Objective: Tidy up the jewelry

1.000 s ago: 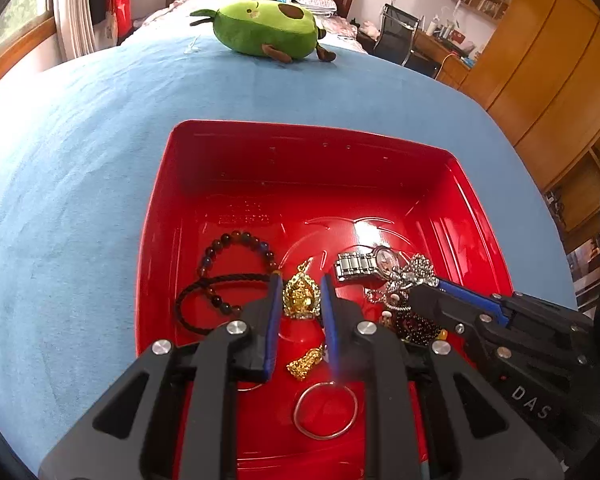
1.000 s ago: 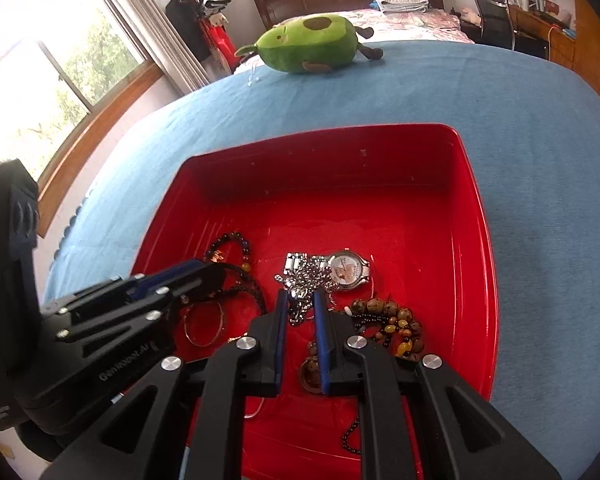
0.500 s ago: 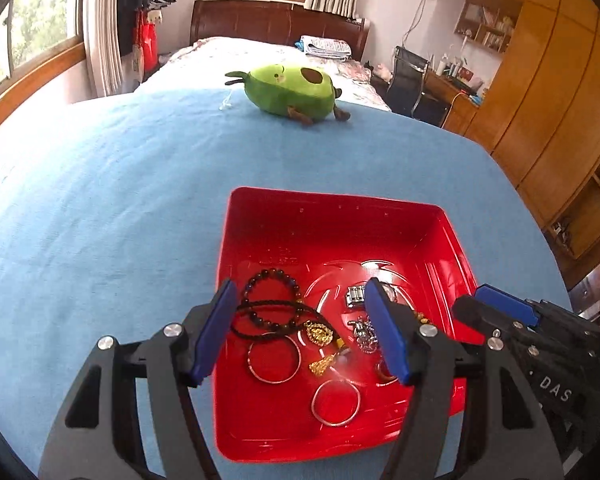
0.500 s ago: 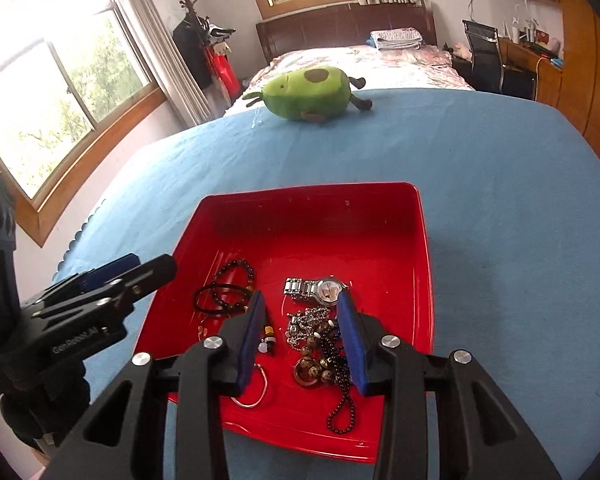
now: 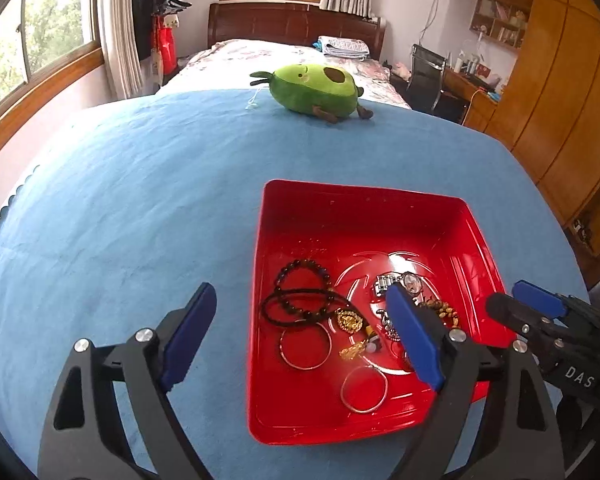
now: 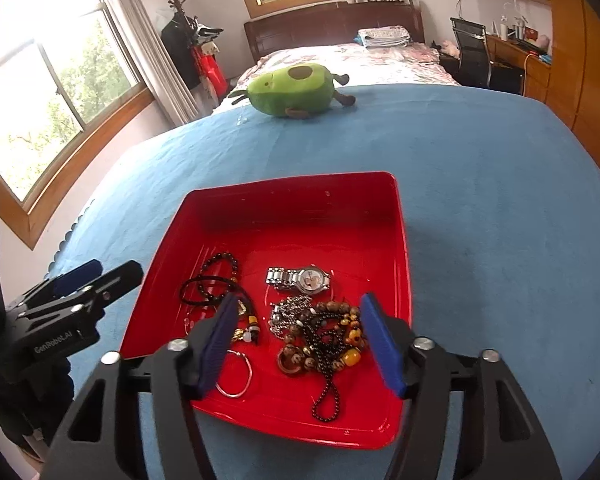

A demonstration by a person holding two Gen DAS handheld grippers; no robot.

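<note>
Red tray (image 5: 364, 192) sat on blue tabletop (image 5: 120, 208), jewelry heaped in its near half: watch (image 6: 304, 278), bead strands (image 6: 332, 328), dark bracelets (image 5: 300, 292), gold pendant (image 5: 350, 320), two bangles (image 5: 305, 346). Left tongs (image 5: 300, 332) spread wide, holding nothing, straddling tray's left wall; right pad hid part of the bead pile. Right tongs (image 6: 300, 344) spread, empty, above tray's near edge, left pad covering a pendant. Avocado plush (image 6: 292, 90) at far edge, well apart. Bed (image 6: 360, 56) and desk (image 6: 512, 52) beyond. Tangled chains hard to separate.
</note>
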